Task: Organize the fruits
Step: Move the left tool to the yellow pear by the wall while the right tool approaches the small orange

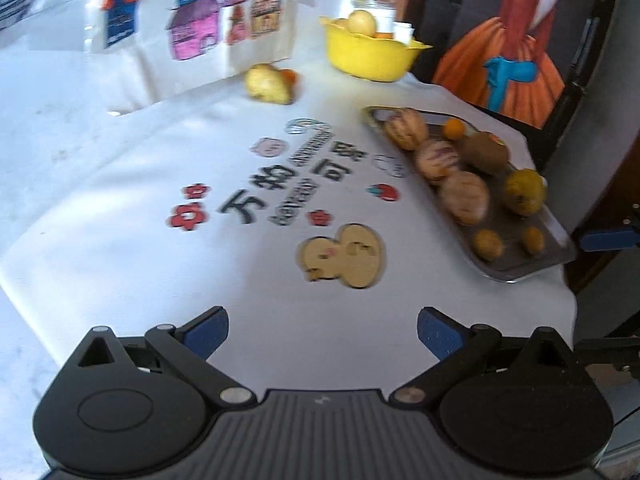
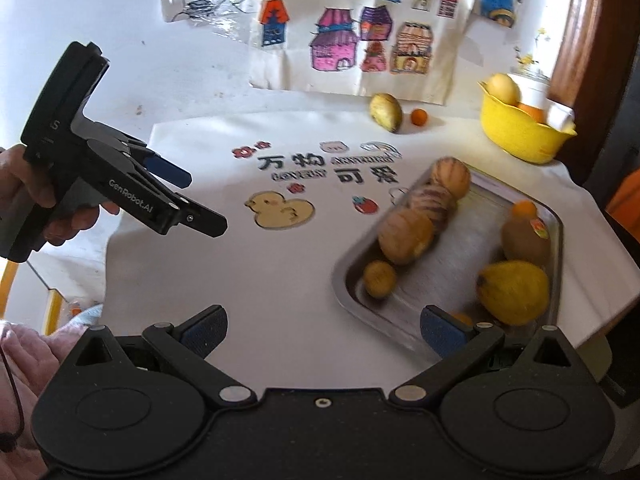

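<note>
A metal tray (image 2: 558,248) (image 1: 536,268) on the right of the white cloth holds three striped melons (image 2: 404,236), a kiwi (image 2: 524,240), a yellow pear (image 2: 514,292), a walnut (image 2: 379,279) and small oranges. A loose pear (image 2: 385,111) (image 1: 269,83) and a small orange (image 2: 419,117) lie near the back. A yellow bowl (image 2: 520,136) (image 1: 368,54) holds more fruit. My left gripper (image 1: 322,332), also seen in the right wrist view (image 2: 200,200), is open and empty above the cloth. My right gripper (image 2: 322,332) is open and empty at the tray's near edge.
The white cloth (image 2: 280,272) has printed characters and a duck picture (image 2: 280,210). Children's house drawings (image 2: 344,40) stand behind. A dark framed picture of an orange dress (image 1: 516,48) stands at the right. The table edge drops off on the right.
</note>
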